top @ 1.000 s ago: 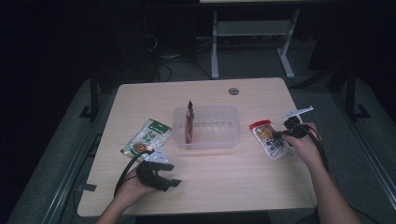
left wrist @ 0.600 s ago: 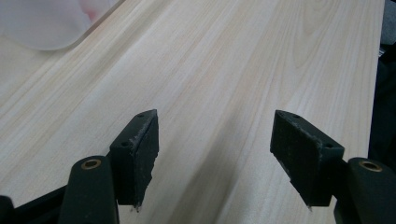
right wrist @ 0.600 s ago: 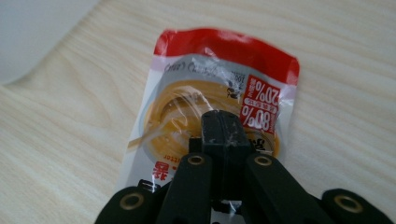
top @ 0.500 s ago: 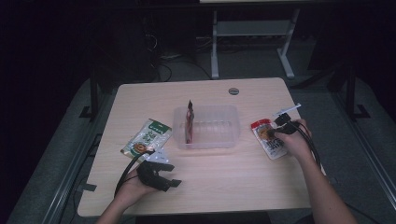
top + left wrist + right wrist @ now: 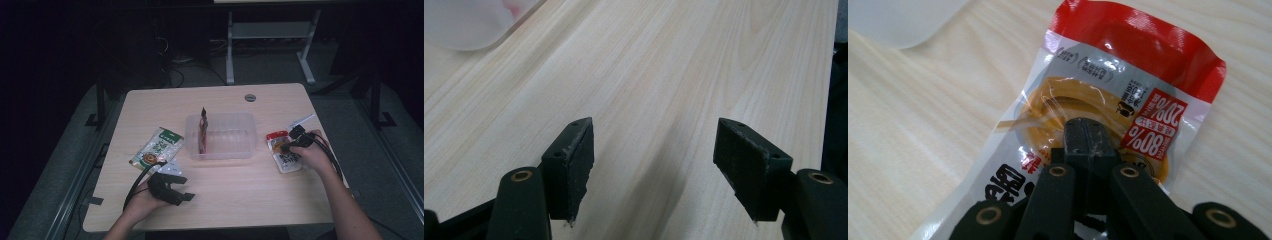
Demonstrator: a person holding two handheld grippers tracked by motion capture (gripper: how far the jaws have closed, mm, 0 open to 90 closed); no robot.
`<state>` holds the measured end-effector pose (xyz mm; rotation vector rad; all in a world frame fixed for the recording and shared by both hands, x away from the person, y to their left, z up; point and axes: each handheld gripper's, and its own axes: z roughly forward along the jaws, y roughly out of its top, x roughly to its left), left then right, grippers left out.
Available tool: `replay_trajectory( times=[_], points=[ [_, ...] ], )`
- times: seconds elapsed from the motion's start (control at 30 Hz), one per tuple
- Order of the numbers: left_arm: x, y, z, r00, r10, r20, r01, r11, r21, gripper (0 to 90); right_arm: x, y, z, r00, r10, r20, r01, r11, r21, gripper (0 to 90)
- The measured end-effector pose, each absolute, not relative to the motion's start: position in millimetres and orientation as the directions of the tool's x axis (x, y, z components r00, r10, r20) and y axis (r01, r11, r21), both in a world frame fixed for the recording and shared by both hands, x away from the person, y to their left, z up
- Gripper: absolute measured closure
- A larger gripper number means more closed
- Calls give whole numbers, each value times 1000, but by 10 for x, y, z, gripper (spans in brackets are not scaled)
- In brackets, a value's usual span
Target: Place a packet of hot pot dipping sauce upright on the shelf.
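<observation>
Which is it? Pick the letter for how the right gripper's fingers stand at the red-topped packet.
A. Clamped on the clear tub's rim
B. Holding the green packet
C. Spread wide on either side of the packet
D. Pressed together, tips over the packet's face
D: in the right gripper view the right gripper has its fingers pressed together with nothing between them, tips over the face of the red-topped packet that lies flat on the table.

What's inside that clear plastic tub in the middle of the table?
One dark red packet stands on edge near the left wall of the tub. The rest looks bare; the packet's label can't be read.
</observation>
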<state>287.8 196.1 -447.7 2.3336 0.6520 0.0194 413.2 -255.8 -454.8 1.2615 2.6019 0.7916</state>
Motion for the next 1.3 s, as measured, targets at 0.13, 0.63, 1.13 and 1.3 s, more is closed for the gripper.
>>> replay_trajectory(
  times=[0.13, 0.63, 1.13, 1.3],
  points=[
    [2875, 1960, -4478, 875, 456, -162, 446, -628, 638, 322, 4092, -2507, -4540, -662, 743, 98, 677, 536, 505, 900],
    [2863, 1928, -4477, 878, 449, -165, 443, -631, 637, 322, 3646, -2205, -4526, -780, 611, 136, 590, 645, 486, 900],
    [2872, 1920, -4476, 883, 442, -158, 433, -638, 636, 322, 3514, -2408, -4306, -722, 683, 107, 614, 563, 553, 900],
    [2865, 1914, -4476, 880, 446, -162, 439, -635, 635, 322, 3666, -2520, -4401, -682, 720, 127, 659, 530, 533, 900]
  ],
)
